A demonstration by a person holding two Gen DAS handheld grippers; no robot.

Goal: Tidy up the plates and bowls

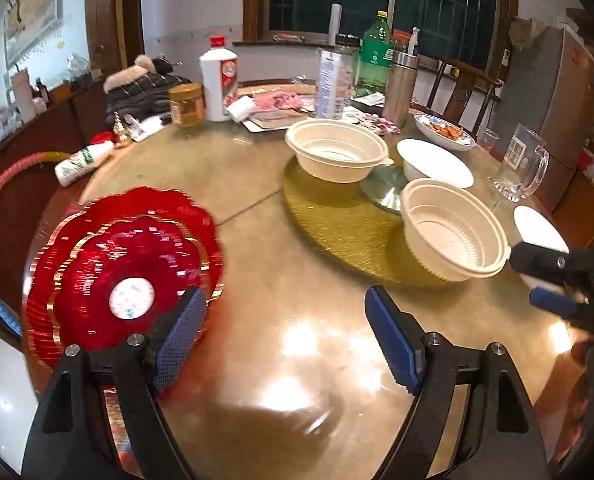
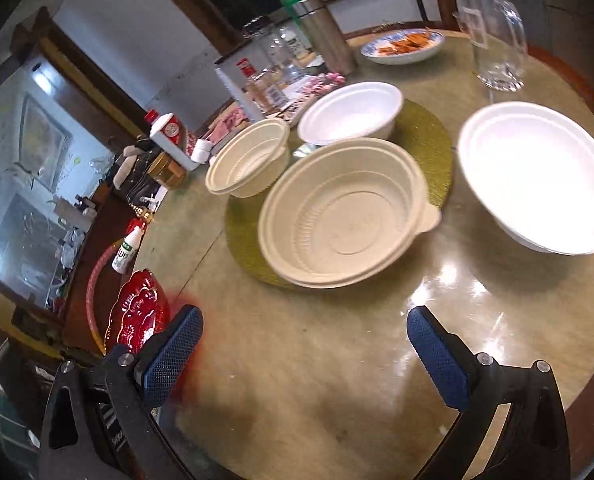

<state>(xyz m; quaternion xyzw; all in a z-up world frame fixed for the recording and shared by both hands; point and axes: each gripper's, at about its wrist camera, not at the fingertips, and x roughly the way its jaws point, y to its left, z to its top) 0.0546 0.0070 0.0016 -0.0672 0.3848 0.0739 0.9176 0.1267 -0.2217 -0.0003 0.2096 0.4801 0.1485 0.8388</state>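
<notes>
Bowls (image 2: 341,216) on gold mat (image 2: 437,136), glass mug (image 2: 497,40) beside

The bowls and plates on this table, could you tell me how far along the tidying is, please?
Done: the red plates look stacked near the table's edge. In hand: nothing; the left gripper and right gripper are both open and empty. Left: two beige bowls and two white bowls sit apart, unstacked.

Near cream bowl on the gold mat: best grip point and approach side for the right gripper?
Grip the cream bowl by its near rim wall, one finger inside, one outside, coming from above on the side facing the open right gripper. It sits upright and empty, and that rim is unobstructed; the small tab on its far-right rim looks too small.
</notes>
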